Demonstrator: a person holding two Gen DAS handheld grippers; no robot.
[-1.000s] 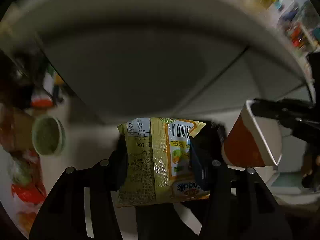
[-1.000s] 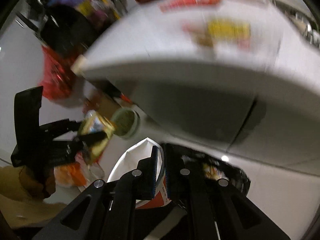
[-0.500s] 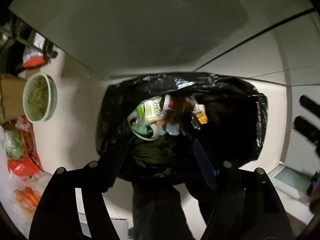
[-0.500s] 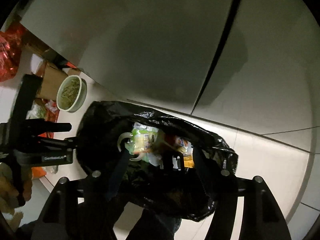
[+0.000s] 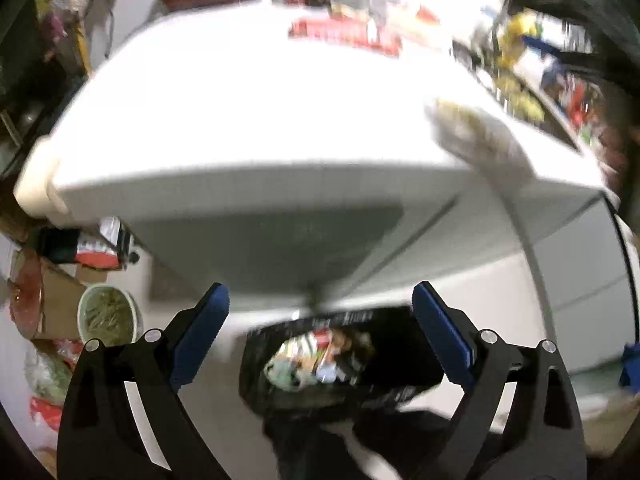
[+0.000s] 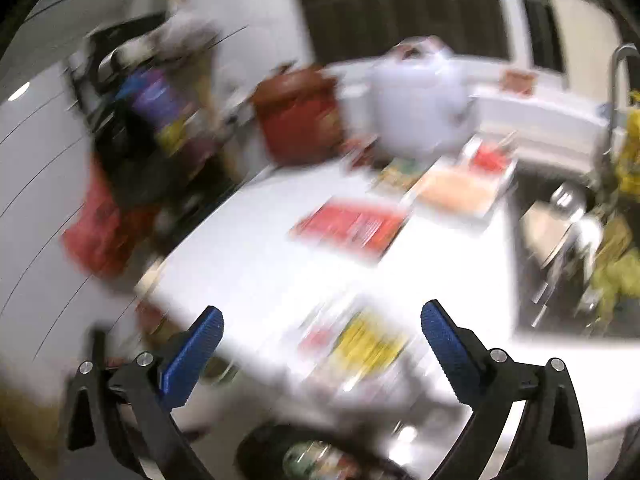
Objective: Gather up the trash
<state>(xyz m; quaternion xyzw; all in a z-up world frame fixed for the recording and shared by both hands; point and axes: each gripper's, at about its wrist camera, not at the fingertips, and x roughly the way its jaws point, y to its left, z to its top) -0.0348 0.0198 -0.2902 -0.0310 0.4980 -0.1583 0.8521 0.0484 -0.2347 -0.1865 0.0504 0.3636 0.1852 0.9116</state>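
The black trash bag (image 5: 340, 364) stands open on the floor below the white table (image 5: 260, 120), with several wrappers inside. My left gripper (image 5: 318, 292) hangs above the bag, its jaws opening wide with nothing between them. My right gripper (image 6: 322, 312) is higher and faces the table top (image 6: 260, 272), its jaws also opening and empty. A blurred yellow and red wrapper (image 6: 360, 344) lies on the table just beyond its fingers. A red packet (image 6: 352, 226) lies farther back. The bag's mouth (image 6: 316, 456) shows at the bottom of the right wrist view.
A red pot (image 6: 300, 116) and a white cooker (image 6: 420, 100) stand at the table's far end. A sink (image 6: 560, 220) is to the right. On the floor left of the bag sit a green bowl (image 5: 108, 314) and cardboard boxes (image 5: 56, 300). Another blurred wrapper (image 5: 476, 140) lies at the table's right edge.
The left gripper let go of the yellow snack packet and the right of the paper cup, both over the bag. Both grippers then rose and tilted up toward the table top, jaws wider.
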